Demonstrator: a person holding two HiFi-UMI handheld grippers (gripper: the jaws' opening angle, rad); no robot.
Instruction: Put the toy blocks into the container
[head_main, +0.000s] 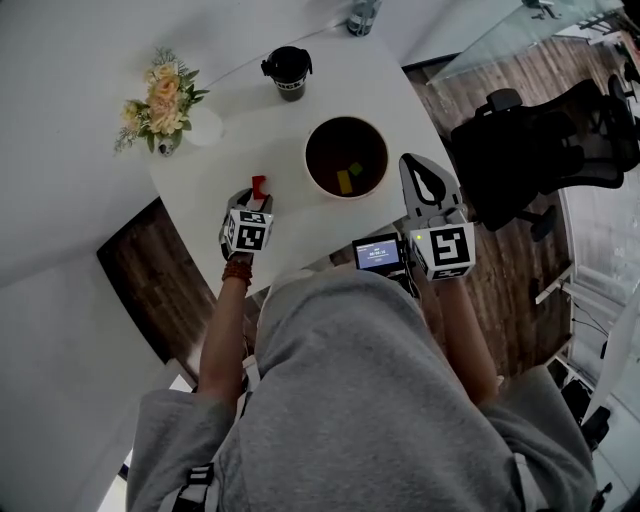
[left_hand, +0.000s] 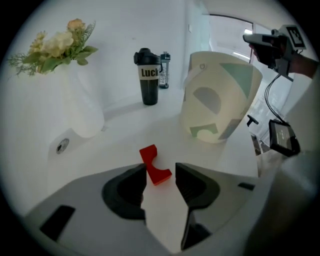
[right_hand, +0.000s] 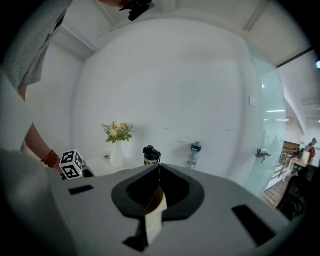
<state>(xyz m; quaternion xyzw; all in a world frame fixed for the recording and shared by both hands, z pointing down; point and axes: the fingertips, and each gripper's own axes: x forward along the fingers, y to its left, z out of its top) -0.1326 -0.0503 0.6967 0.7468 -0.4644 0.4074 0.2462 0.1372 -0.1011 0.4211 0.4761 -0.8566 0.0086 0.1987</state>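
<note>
Okay, your left tool (left_hand: 160, 167) is spread, with its jaws on either side of the near end of the red block (left_hand: 155, 170) and not clamped on it. The block lies flat on the worktop (head_main: 235, 140). Its long axis runs away from the tool and slants a bit left, so the jaws straddle its short width. It sits closer to the left-hand jaw; whether they touch, I can't tell. The notched side faces the right-hand jaw.

Your right tool (right_hand: 159, 175) is pressed together and holds nothing. In the head view it hangs just beside the container's right edge, so the left tool is clearly the nearer one to the block.

From the block, the container (left_hand: 217, 97) lies ahead and to the right, near but not touching it. The worktop between them is bare. The head view shows a yellow block (head_main: 344, 181) and a green block (head_main: 356, 168) already on its dark floor, with room left over.

Judgement: the step in hand is the pinch on the red block. Close squarely across that narrow waist, then lift and carry it right, over the rim. An off-centre squeeze could twist the block against the left-hand jaw.

A black cup (head_main: 288, 72) and flowers (head_main: 160, 100) stand further back, well apart from that path.
</note>
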